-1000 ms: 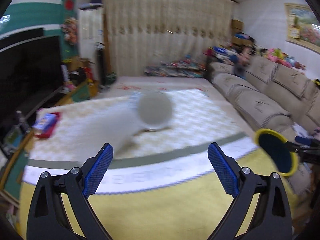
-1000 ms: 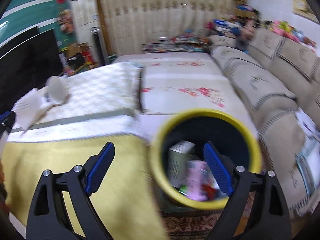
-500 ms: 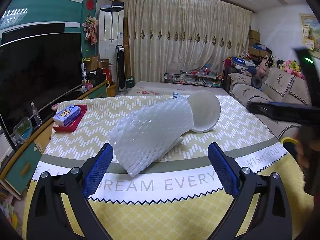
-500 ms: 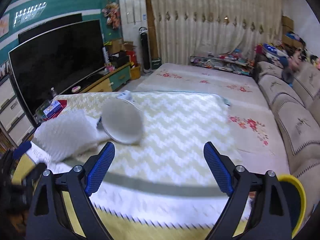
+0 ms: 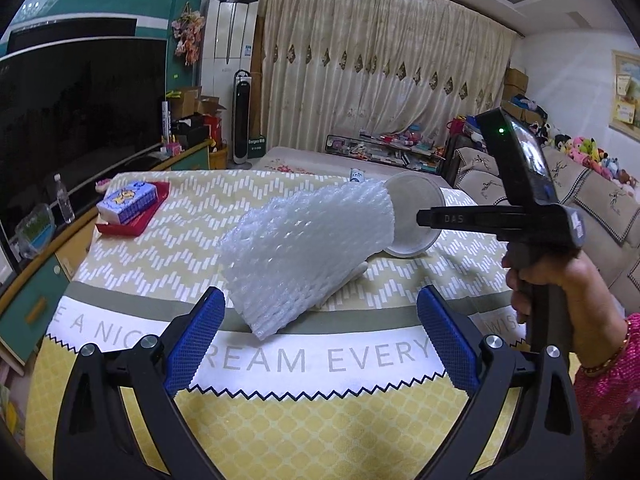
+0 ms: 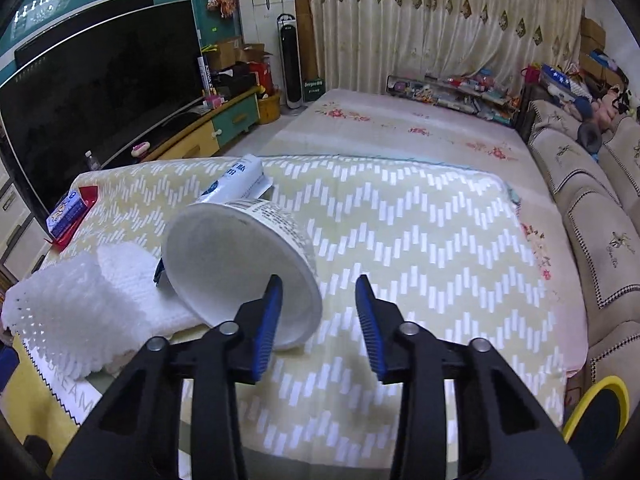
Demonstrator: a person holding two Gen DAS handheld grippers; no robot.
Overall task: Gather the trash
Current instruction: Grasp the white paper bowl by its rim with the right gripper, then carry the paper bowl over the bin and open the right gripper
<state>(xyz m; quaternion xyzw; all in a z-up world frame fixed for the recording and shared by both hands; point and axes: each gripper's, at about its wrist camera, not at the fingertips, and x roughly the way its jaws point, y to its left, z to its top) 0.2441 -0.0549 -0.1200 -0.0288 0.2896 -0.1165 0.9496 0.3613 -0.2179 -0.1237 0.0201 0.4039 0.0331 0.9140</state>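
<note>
Left hand-held gripper (image 5: 318,336): jaws spread wide, nothing between them, released. It hangs over the near edge of the desk (image 5: 280,432), lower centre of the left wrist view. The white foam net sleeve (image 5: 304,256) lies just beyond its fingertips, mid-frame, not touched.

Right hand-held gripper (image 6: 318,326): jaws closing, still with a gap between the pads. Its left finger sits in front of the rim of the white paper cup (image 6: 236,272), lower part of that rim. Cannot tell whether the pad touches the rim. The right finger is clear of the cup, over bare tablecloth. Not clamped on anything yet.

Trash locations:
- Paper cup lies on its side, mouth facing the right wrist camera, centre-left of that view. In the left wrist view it sits right of centre, behind the foam sleeve.
- Foam net sleeve is left of the cup in the right wrist view, lower left, touching or overlapping it.
- White tube with blue print (image 6: 236,182) lies behind the cup, upper centre-left.
- Yellow-rimmed bin (image 6: 596,408) at the lower right corner of the right wrist view, off the desk.

Tissue box on a red tray (image 5: 130,206), left side of the desk.

A person's hand (image 5: 552,280) grips the right tool's handle, right edge of the left wrist view.
</note>
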